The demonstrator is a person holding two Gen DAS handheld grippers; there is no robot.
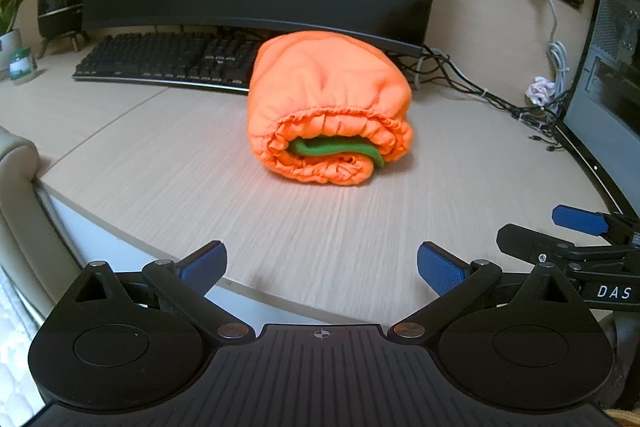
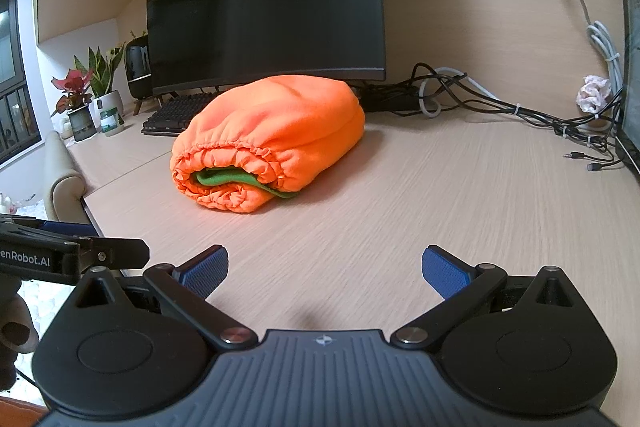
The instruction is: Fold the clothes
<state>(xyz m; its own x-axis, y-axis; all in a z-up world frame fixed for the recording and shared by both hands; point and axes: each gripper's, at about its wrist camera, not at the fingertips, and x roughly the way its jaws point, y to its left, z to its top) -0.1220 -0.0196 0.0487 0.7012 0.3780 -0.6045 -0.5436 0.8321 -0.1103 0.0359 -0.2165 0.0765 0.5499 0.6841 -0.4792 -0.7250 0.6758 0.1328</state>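
Both claws (left (image 1: pixel 322 267), right (image 2: pixel 325 269)) agape.

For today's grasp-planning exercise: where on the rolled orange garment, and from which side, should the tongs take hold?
Grip the gathered elastic hem of the orange garment at its near, open end, coming in low from the front edge of the desk. The hem forms a thick raised lip above the green layer, giving the fingers an edge; the rounded top offers none. Both the left tongs and right tongs are open and face it.
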